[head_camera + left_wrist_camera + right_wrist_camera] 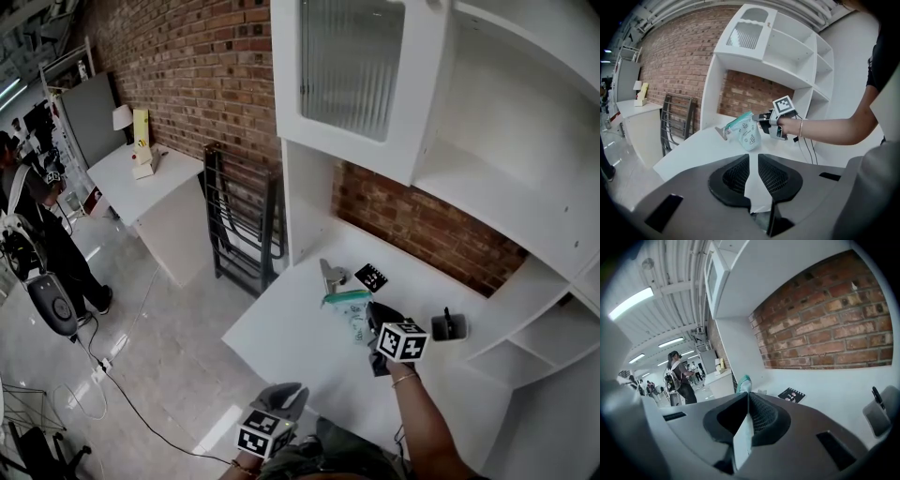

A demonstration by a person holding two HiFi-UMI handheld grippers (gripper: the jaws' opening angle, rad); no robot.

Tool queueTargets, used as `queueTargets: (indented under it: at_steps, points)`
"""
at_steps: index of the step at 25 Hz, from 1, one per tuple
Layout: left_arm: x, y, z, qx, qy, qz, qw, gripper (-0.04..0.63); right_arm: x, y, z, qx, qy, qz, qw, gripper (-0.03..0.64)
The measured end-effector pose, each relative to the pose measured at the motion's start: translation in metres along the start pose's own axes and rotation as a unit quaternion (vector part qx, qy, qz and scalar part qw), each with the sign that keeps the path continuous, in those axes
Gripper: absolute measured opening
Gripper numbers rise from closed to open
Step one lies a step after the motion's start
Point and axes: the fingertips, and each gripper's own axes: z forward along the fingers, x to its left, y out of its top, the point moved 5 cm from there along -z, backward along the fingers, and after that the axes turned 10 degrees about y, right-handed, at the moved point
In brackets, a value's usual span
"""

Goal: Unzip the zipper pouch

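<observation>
The teal-and-white soft zipper pouch (349, 309) dangles over the middle of the white bench (281, 342), pinched at one top corner by the right gripper (374, 317). The left gripper (287, 395), pressed together and empty, hangs off the front edge. On that single hold, I'd expect the pouch to twist or slip once its slider is tugged.

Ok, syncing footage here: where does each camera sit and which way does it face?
Head view: on the person's head, looking steeply down at the white desk; left gripper, right gripper and right forearm show.
Left gripper view: on the left gripper, facing across the desk at the pouch; own jaws and right forearm show.
Right gripper view: on the right gripper, facing the brick wall; own jaws show.
Shared: the pouch, in all three.
</observation>
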Motion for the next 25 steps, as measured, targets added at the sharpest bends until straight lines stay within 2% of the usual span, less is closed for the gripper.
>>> queueTargets:
  at_steps: [4, 14, 19, 25]
  points:
    - [0.002, 0.002, -0.001, -0.003, 0.003, 0.004, 1.0, 0.051, -0.016, -0.014, -0.001, 0.004, -0.022, 0.023, 0.999, 0.012]
    - [0.003, 0.004, -0.003, -0.008, -0.004, 0.016, 0.9998, 0.051, -0.048, -0.044, -0.021, 0.047, -0.085, 0.02, 0.995, 0.012]
    - [0.003, 0.004, -0.004, -0.007, -0.004, 0.019, 0.9998, 0.051, -0.062, -0.074, -0.04, 0.067, -0.125, 0.043, 0.989, 0.012]
    - [-0.002, 0.0, -0.005, -0.003, -0.006, 0.022, 0.9997, 0.051, -0.077, -0.105, -0.071, 0.068, -0.175, 0.09, 0.978, 0.012]
